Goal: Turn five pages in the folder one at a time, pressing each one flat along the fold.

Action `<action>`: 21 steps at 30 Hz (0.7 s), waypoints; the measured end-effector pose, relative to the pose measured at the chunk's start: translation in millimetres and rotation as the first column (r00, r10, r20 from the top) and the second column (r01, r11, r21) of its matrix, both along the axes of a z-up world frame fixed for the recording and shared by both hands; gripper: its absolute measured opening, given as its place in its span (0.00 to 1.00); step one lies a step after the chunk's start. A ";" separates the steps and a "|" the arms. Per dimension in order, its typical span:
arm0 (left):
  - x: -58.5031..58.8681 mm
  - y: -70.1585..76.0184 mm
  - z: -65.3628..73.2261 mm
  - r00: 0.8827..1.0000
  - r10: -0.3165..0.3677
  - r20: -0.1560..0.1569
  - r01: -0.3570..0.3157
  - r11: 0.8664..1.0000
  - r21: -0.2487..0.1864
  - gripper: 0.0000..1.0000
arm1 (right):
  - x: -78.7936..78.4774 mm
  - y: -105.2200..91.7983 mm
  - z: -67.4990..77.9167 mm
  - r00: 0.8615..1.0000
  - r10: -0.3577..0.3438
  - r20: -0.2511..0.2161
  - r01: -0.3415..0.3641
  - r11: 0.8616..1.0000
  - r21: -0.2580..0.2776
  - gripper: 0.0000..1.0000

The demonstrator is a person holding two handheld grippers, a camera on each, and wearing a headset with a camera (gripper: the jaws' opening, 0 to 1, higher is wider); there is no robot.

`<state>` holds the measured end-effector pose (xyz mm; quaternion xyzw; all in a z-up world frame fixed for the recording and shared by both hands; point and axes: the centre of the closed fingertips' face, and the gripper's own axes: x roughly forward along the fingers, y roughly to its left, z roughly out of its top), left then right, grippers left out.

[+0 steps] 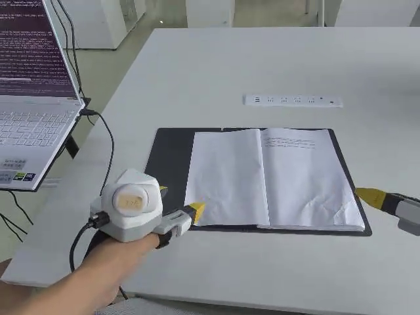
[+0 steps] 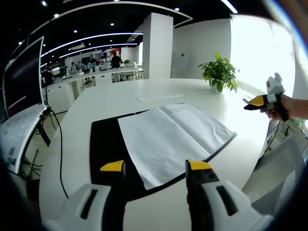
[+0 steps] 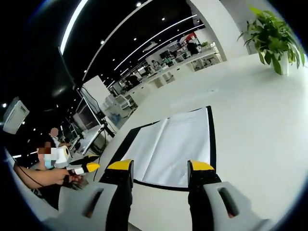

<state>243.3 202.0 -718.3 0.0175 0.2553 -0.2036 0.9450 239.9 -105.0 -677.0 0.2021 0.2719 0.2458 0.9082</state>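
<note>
- One folder (image 1: 172, 164) lies open and flat on the white counter (image 1: 216, 65), its black cover showing as a border round two facing white pages, left page (image 1: 226, 177) and right page (image 1: 305, 177). The same spread shows in the left gripper view (image 2: 168, 134) and the right gripper view (image 3: 168, 144).
- The right page carries a few lines of print near its top; its near corner is creased.
- Two grippers flank the folder, one at each near corner.
- The left gripper (image 1: 195, 210) hovers just beside the left page's near corner. In its own view (image 2: 155, 166) the two yellow-tipped jaws stand wide apart with nothing between them but the page corner beyond; whether they touch the paper cannot be told.
- The right gripper (image 1: 371, 196) sits just off the folder's near right corner, apart from the cover. Its own view (image 3: 160, 166) shows its jaws likewise spread wide and holding nothing.
- Each gripper appears in the other's view: the right one (image 2: 255, 102), the left one (image 3: 89, 167).
- One laptop (image 1: 33, 98) stands open at the counter's left edge, one dark cable (image 1: 108, 141) trailing from it.
- One white power strip (image 1: 293, 100) lies beyond the folder.
- One potted plant (image 2: 220, 72) stands at the counter's far side.
</note>
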 end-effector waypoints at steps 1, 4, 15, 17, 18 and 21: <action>-2.8 0.1 2.1 1.000 -0.001 0.001 0.001 1.000 -0.004 0.51 | -1.6 -2.2 0.6 1.000 -0.009 0.006 0.009 1.000 -0.002 0.45; -12.2 0.6 9.0 1.000 -0.006 0.010 0.006 1.000 -0.014 0.55 | -7.9 -11.7 -0.1 0.999 -0.049 0.024 0.049 0.998 -0.033 0.48; -33.7 -0.2 20.3 1.000 -0.020 0.017 0.021 0.999 -0.029 0.62 | -25.6 -27.0 -2.9 0.991 -0.128 0.042 0.129 0.991 -0.034 0.50; -35.7 -1.4 19.3 1.000 -0.022 0.015 0.022 0.999 -0.028 0.62 | -26.1 -26.2 -3.0 0.989 -0.142 0.048 0.143 0.989 -0.020 0.49; -36.4 -2.1 18.8 1.000 -0.022 0.016 0.023 0.999 -0.028 0.62 | -26.1 -25.3 -3.2 0.988 -0.144 0.046 0.145 0.989 -0.015 0.49; -39.6 -6.1 17.1 1.000 -0.030 0.009 0.030 0.999 -0.024 0.61 | -26.1 -20.9 -6.1 0.986 -0.158 0.048 0.158 0.987 -0.003 0.48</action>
